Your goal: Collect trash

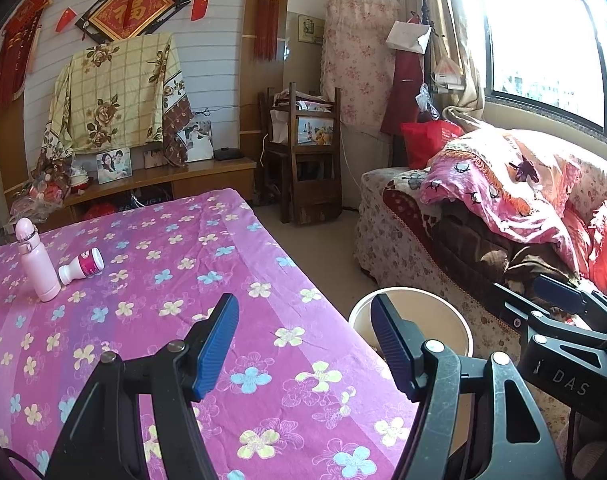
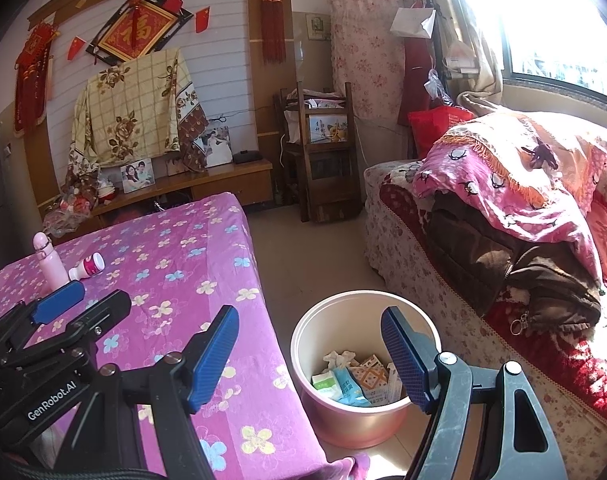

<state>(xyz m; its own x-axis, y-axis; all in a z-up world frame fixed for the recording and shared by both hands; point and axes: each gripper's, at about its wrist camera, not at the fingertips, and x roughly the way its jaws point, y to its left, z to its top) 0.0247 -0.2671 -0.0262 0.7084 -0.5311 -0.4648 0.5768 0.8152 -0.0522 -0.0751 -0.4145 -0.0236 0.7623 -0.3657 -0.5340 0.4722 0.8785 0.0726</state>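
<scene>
Purple, flower-printed cloth covers the table [image 1: 231,280] that anchors this sunlit room. Over its near end hangs the left gripper [image 1: 303,344], jaws standing wide apart with nothing between them, its blue pads [image 1: 219,344] bare. Just off the table's right edge, the right gripper [image 2: 309,356] is likewise spread wide and empty, poised above the floor beside the table.

Directly past the right gripper, on the floor close against the table's right side, sits a round cream bin [image 2: 303,344]. Inside it lie crumpled tissue and several packets and wrappers [image 2: 347,384], teal, white and orange.

Toward the table's far left corner a pink bottle [image 1: 37,260] stands upright, and a small white bottle with a pink label [image 1: 81,266] lies on its side touching it.

Right of the table, beyond the bin, a sofa [image 2: 423,272] carries heaped blankets. Behind the table's far end runs a low wooden cabinet [image 1: 207,176] with framed photos.
</scene>
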